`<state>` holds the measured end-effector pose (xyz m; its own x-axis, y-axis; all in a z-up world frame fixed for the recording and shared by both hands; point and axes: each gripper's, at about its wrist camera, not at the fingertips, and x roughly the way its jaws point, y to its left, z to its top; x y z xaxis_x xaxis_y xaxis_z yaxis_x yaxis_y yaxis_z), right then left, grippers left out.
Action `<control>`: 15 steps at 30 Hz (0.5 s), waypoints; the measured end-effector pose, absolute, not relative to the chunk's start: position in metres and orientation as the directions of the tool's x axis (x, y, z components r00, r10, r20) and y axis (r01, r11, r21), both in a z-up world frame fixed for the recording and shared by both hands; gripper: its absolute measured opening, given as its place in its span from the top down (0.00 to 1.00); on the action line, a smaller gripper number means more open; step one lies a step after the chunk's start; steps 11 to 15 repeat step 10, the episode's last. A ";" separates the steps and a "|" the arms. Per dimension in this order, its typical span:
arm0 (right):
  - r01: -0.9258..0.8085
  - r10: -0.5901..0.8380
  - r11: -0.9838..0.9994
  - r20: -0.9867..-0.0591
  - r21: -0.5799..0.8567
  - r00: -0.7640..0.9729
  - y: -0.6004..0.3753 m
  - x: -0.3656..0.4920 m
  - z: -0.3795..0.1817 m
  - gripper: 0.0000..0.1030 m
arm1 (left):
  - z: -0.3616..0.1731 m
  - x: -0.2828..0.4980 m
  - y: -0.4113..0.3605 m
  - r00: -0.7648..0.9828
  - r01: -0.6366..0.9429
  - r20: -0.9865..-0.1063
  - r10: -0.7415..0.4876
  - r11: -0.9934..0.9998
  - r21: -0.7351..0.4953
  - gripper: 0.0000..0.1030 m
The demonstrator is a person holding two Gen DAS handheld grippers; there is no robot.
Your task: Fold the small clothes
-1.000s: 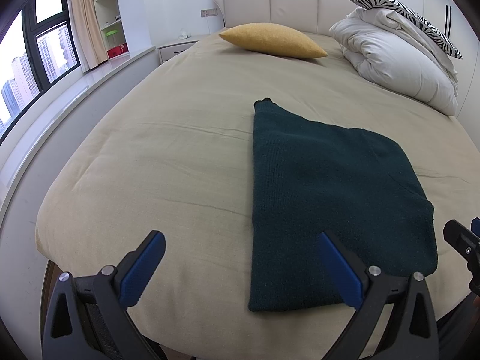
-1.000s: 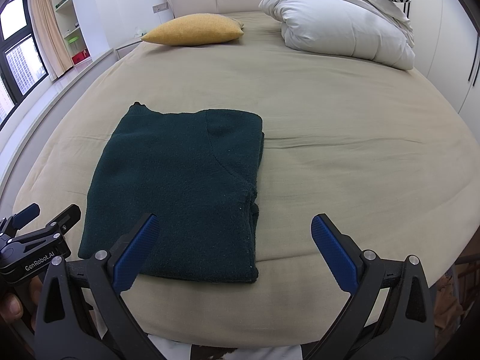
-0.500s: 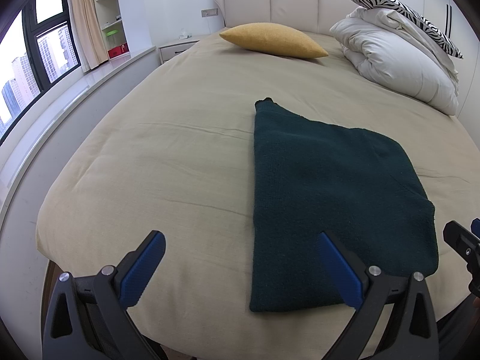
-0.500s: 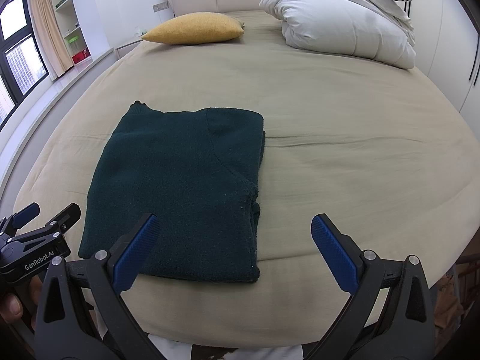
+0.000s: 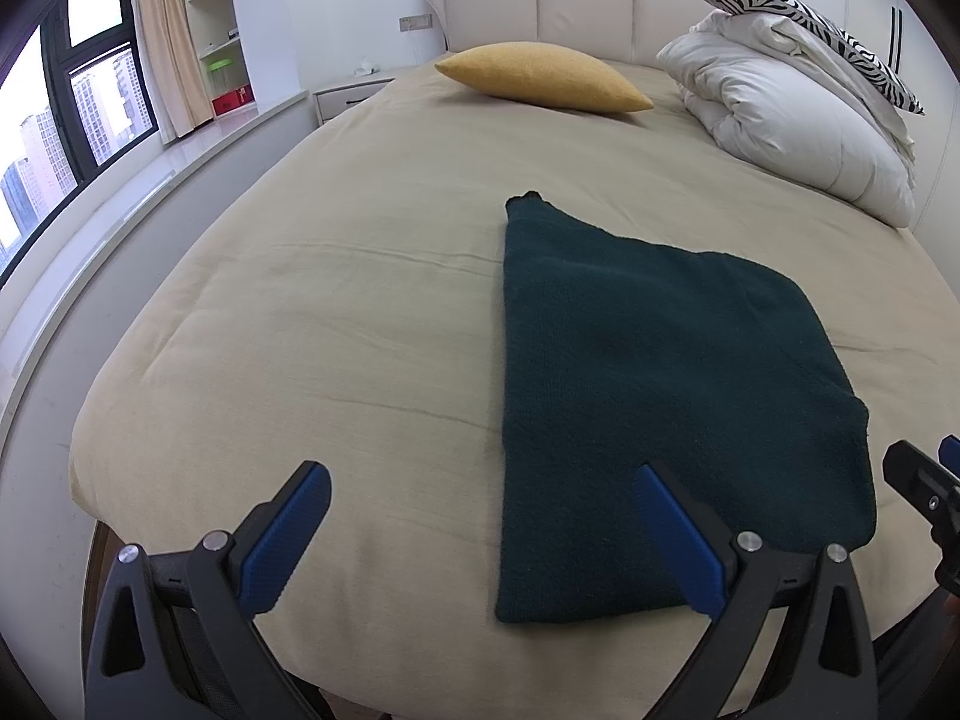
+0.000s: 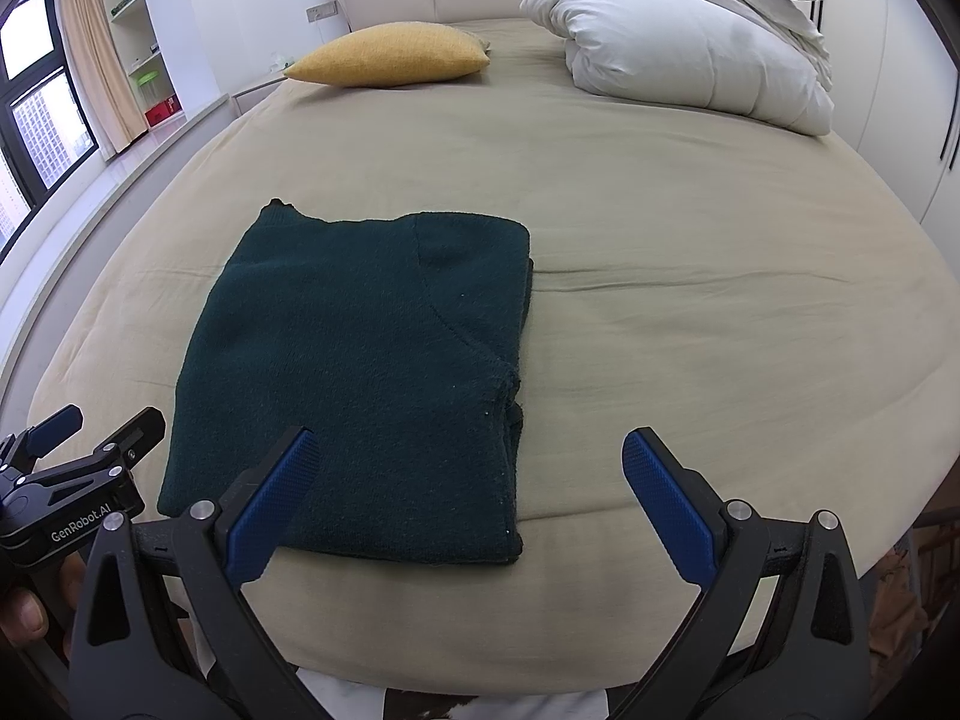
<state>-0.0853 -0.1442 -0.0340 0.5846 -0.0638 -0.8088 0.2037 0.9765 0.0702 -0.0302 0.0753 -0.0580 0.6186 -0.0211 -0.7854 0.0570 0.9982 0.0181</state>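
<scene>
Next, with left gripper [image 5: 480, 531] and right gripper [image 6: 465, 483] wide open and empty, pinch near corners of green garment [image 6: 360, 372] just ahead, folding evenly away across bed [image 6: 690, 300]

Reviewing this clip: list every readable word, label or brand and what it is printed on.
"GenRobot.AI": white lettering on the black body of the left gripper, seen in the right wrist view.
Items on the shelves by the window: any labels are too small to read.
Nothing else carries text.

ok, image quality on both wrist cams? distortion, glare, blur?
Left wrist: strong fisheye bend, dark corner vignette, window blown out, green garment sharp but nearly textureless. Right wrist: same barrel warp, soft even light, knit seam on the garment readable, no motion blur.
</scene>
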 end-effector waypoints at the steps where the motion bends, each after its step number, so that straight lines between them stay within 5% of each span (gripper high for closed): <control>1: 0.204 -0.064 0.976 -0.809 0.070 0.584 -0.144 -0.085 -0.034 0.00 | -0.058 -0.031 0.076 0.618 0.058 -0.786 -0.022 0.998 0.017 0.00; 15: 0.199 -0.055 0.977 -0.811 0.076 0.583 -0.146 -0.086 -0.036 0.00 | -0.058 -0.034 0.078 0.630 0.053 -0.777 -0.017 0.998 0.021 0.00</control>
